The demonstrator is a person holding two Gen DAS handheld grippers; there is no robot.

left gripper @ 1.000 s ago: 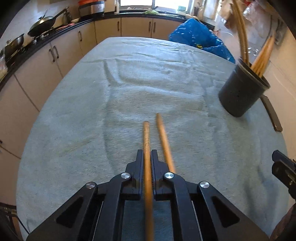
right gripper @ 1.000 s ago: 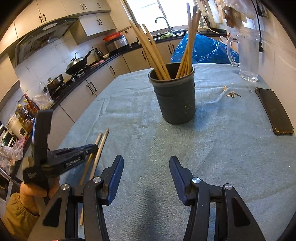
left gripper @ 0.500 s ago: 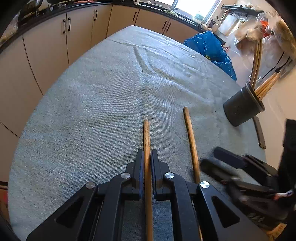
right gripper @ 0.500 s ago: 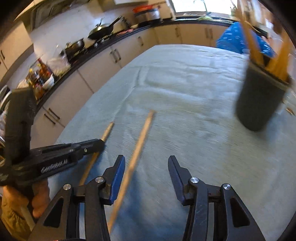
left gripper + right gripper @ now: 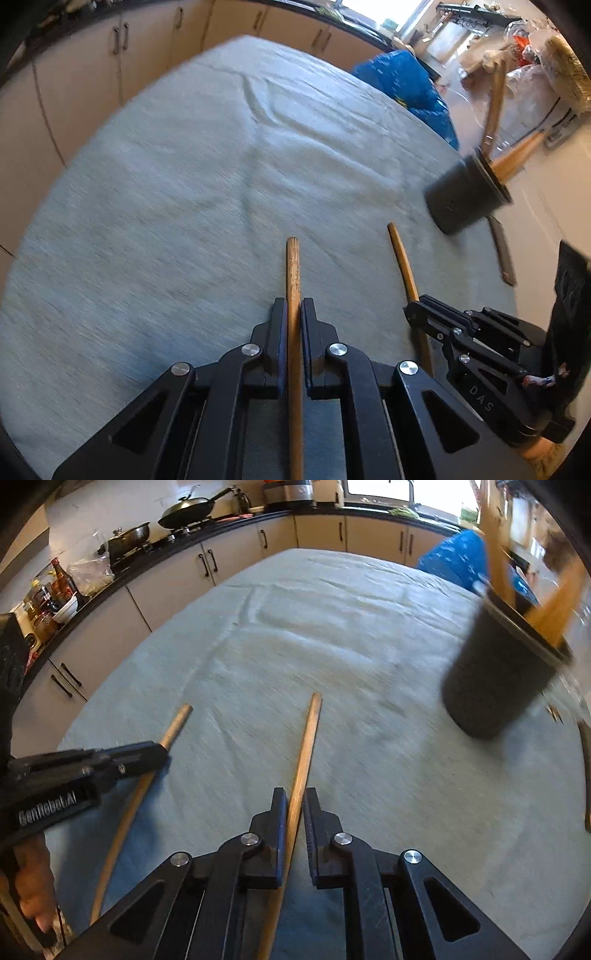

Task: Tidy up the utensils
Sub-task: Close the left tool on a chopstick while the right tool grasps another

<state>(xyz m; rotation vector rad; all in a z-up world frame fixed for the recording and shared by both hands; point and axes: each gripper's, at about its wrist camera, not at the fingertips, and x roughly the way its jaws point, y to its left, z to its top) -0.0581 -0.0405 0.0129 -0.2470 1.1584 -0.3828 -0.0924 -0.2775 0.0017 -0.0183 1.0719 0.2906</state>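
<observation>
Tablecloth (image 5: 184, 184) beneath, each gripper (image 5: 293, 317) (both nearly closed) brackets a chopstick (image 5: 293, 273).

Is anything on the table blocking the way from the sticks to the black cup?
Nothing visible does. Only bare cloth lies between the right gripper with its chopstick and the black cup.

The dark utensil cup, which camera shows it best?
Right wrist view: the dark utensil cup looms large, chopsticks visible inside, though blurred. In the left wrist view it sits smaller at the far right edge, also blurred.
</observation>
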